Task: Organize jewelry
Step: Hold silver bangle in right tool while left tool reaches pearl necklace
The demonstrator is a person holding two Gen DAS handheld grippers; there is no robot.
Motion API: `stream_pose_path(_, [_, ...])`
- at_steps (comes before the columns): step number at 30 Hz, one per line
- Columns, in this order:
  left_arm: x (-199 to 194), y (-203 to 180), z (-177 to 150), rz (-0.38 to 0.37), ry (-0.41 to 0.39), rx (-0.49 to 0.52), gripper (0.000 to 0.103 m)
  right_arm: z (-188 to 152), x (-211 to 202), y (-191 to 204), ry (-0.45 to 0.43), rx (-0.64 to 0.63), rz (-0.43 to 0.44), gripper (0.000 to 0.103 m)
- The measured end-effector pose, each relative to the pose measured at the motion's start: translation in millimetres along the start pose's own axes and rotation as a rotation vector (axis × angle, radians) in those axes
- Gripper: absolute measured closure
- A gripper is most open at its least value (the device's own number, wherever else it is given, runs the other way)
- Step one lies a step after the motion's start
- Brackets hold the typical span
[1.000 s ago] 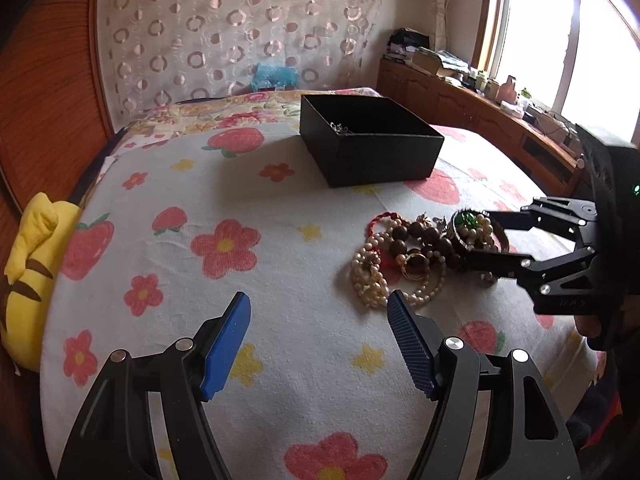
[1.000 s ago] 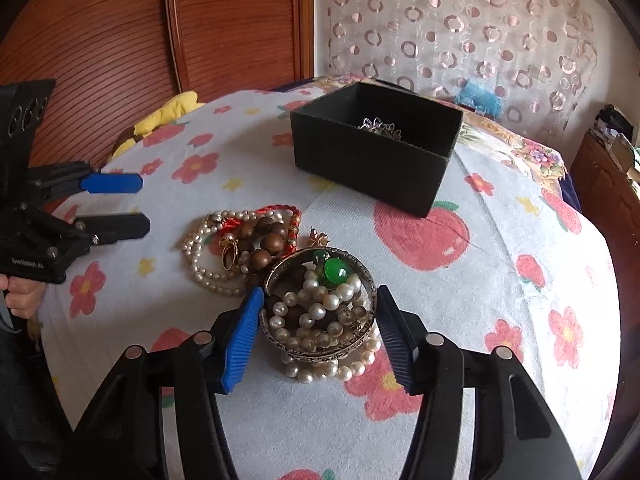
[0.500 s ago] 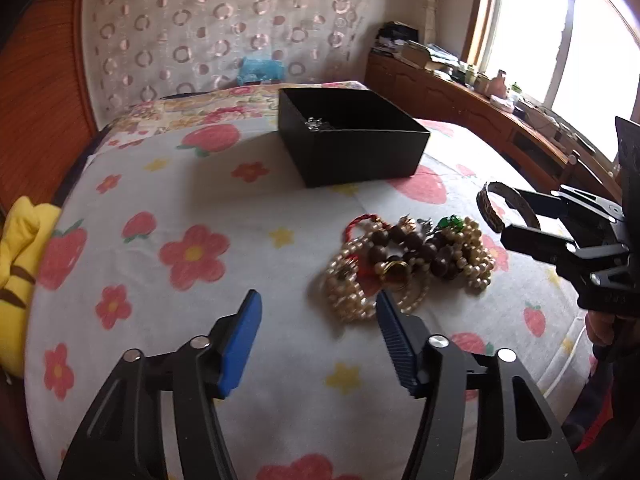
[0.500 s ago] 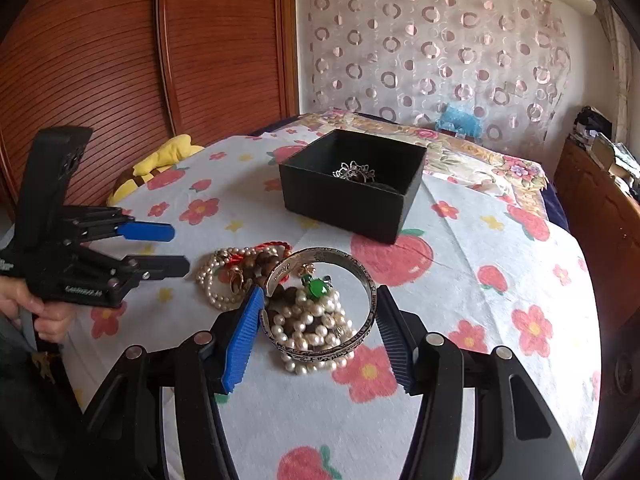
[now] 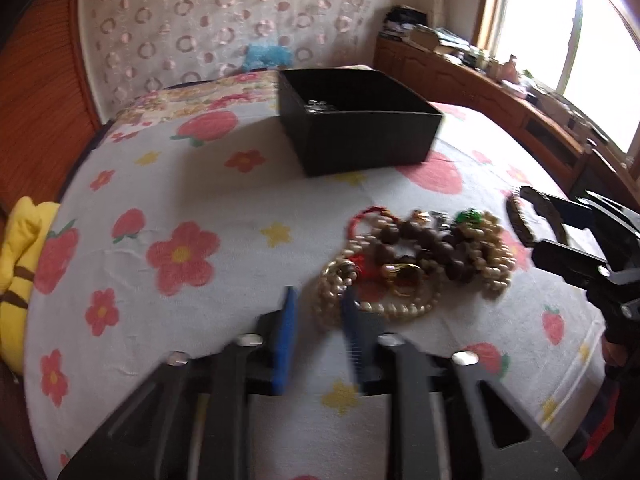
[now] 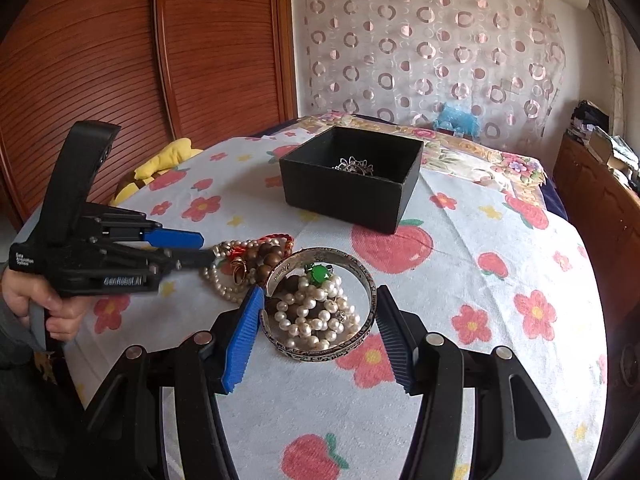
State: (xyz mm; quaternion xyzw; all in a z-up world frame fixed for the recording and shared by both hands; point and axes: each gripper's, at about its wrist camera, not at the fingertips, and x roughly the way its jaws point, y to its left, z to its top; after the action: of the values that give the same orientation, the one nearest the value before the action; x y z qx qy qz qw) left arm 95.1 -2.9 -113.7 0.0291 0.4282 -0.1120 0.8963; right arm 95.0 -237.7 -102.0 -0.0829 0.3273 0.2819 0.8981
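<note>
Jewelry pile (image 6: 256, 268) on the flower-print bedspread (image 6: 500, 264); right gripper (image 6: 318, 334) clamps a bangle (image 6: 320, 304), left gripper (image 5: 316, 320) narrowing, empty

bed (image 6: 500, 280) | floral sheet | black box (image 6: 352, 196) | jewelry pile (image 5: 416, 264)

A home bedroom: flower-print bedspread (image 6: 500, 280), slatted wooden wardrobe doors (image 6: 120, 60), patterned curtain (image 6: 420, 48), cluttered window-side cabinet (image 5: 500, 92).

Bed's far half is blocked only by the black box (image 6: 352, 178) near its middle, w/ open floral sheet (image 6: 500, 280) to both side edges, while the jewelry heap (image 5: 416, 264) crowds the near edge btw the two grippers.
</note>
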Motion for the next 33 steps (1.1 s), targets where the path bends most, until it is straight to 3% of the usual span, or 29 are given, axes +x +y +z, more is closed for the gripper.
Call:
stream_pose_path(4, [-0.4,14.1,-3.0,0.028,0.007,-0.021,0.09,0.5,-1.1,-0.8,-0.003,0.002,-0.003,0.044])
stream_pose_path(16, [1.9,13.7,4.7,0.016,0.003,-0.01,0.091,-0.2,1.8,3.0,0.006,-0.008,-0.001,0.044])
stream_pose_path(18, [3.7,14.4,7.1,0.026,0.007,-0.002,0.088,-0.3,2.1,2.8,0.006,-0.007,0.001,0.044])
stream_pose_path(20, [4.8,14.0,9.1,0.028,0.01,0.014,0.073,-0.4,3.0,3.8,0.008,-0.008,0.001,0.044])
stream_pose_path(22, [6.1,13.9,11.3,0.038,0.006,0.031,0.067,-0.5,4.3,4.7,0.009,-0.008,0.001,0.044])
stream_pose_path(31, [18.1,18.4,21.1,-0.025,0.008,0.045,0.067,-1.6,5.2,5.6,0.009,-0.006,-0.001,0.044])
stream_pose_path(33, [18.6,19.8,22.3,-0.048,0.004,0.043,0.072,-1.9,5.5,5.4,0.01,-0.004,-0.003,0.044])
